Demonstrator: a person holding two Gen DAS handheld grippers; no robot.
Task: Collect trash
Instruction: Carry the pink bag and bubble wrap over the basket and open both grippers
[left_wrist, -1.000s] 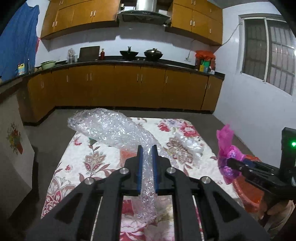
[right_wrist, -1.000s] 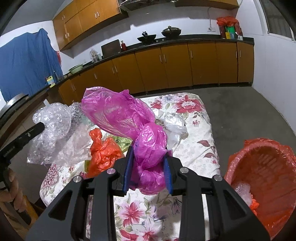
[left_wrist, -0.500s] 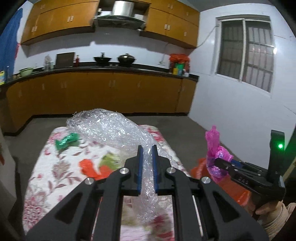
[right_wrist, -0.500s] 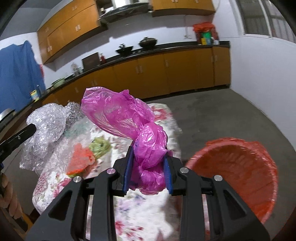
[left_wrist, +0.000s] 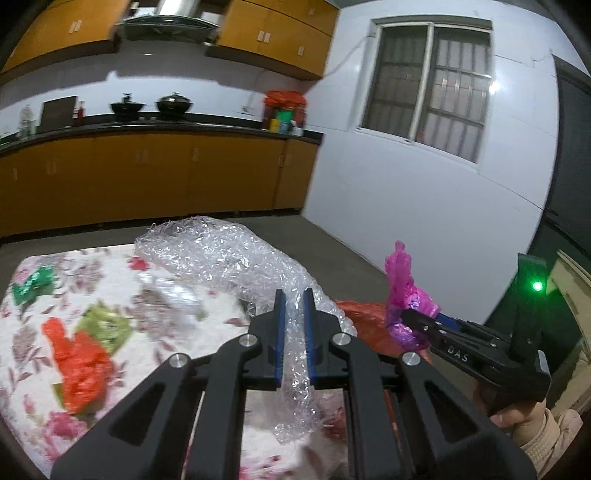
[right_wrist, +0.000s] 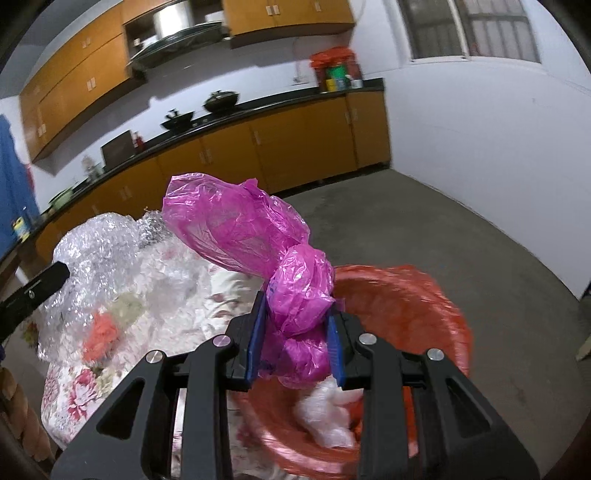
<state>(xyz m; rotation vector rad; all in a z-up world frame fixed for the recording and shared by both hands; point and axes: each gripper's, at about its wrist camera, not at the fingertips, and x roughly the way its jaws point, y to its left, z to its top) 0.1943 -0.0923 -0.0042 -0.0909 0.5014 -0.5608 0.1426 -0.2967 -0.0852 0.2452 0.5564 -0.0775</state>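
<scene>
The left tongs (left_wrist: 294, 325) are clenched on a long strip of clear bubble wrap (left_wrist: 229, 258), which trails up and away over the flowered table (left_wrist: 33, 373). The right tongs (right_wrist: 295, 332) grip a crumpled pink plastic bag (right_wrist: 240, 225), held above the red-lined bin (right_wrist: 424, 306) that stands beside the table's right edge. White scraps (right_wrist: 325, 413) lie inside the bin. On the table an orange wrapper (left_wrist: 79, 365), a green one (left_wrist: 33, 286) and a pale green piece (left_wrist: 107, 325) lie near its left edge.
</scene>
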